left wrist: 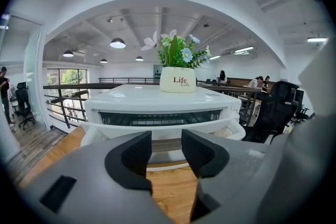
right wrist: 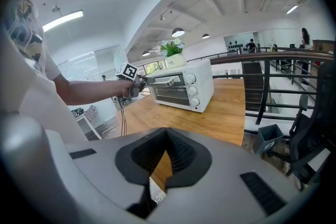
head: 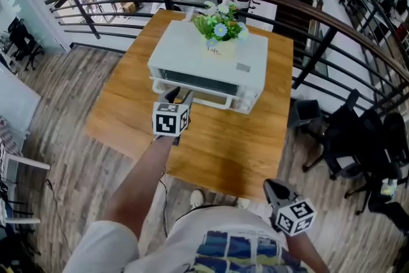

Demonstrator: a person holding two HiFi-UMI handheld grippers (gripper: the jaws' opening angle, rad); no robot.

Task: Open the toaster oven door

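**Head view with both gripper views.** The toaster oven is standing toward the far side of the wooden table, its front facing the person and a flower pot sitting on its roof. Its door is leaning slightly out at the top, leaving a slit through which the rack is showing. The handle is running along that upper edge, its long axis lying from nine to three o'clock in the left gripper view. The left gripper is pointing at the door, which is lying at twelve o'clock just beyond its tips. Its jaws are standing wide apart and gripping nothing; whether the tips are touching the handle cannot be told. The right gripper is hanging at five o'clock in the head view, well apart from the oven, its jaws pressed together and empty. The left hand is the nearer, so the coming pull is judged to be heading toward six o'clock and downward.
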